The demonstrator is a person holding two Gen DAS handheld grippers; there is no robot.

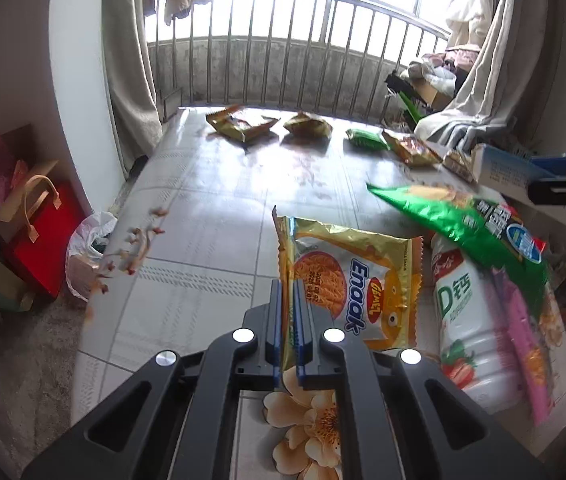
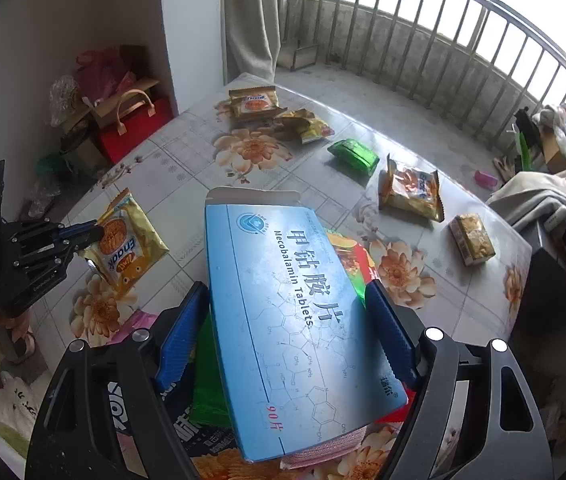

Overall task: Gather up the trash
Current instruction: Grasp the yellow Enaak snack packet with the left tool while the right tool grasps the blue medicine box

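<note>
Enaak noodle-snack packet (image 1: 353,280): near-left on floral table (image 2: 187,160), edge pinched in left gripper (image 1: 289,316); light, crinkly foil, likely slippery; hold at sealed edge.
Blue Mecobalamin tablet box (image 2: 283,312): between right gripper (image 2: 283,336) pads, jaws spread wide across its sides; light, crushable card.

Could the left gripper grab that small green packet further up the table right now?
Probably not: the left gripper is shut on the Enaak noodle packet, so its jaws are taken. The green packet lies in the open, nothing covering it.
</note>
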